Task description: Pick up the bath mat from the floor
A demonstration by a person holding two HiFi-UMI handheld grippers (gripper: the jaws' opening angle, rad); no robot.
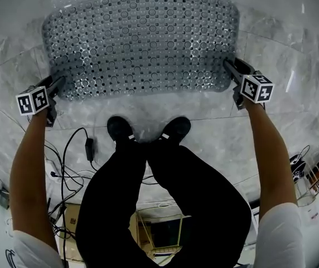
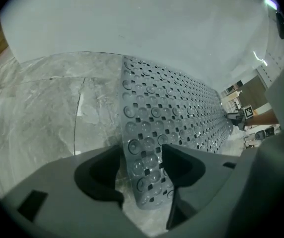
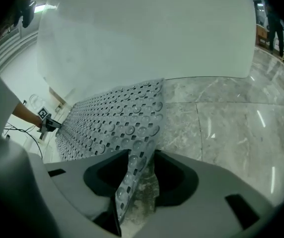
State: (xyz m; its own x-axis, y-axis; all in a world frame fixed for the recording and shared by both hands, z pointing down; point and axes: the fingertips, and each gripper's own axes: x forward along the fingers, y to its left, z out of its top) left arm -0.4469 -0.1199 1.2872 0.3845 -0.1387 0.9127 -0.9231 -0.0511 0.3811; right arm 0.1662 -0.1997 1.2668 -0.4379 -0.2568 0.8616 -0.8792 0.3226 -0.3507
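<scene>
Two grippers with jaws spread, left gripper [image 1: 61, 81] and right gripper [image 1: 228, 63] each straddling a near corner of grey perforated bath mat [image 1: 143, 43], mat lying on polished grey marble floor [image 1: 293, 49], white panel [image 2: 132, 24] behind.

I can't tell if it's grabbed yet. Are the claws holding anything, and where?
Nothing yet. The left claw and right claw are open, each around a bath mat corner.

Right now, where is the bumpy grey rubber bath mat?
In the head view the grey bath mat lies on the marble floor ahead of the person's black shoes, its near corners inside the left gripper and right gripper.
</scene>
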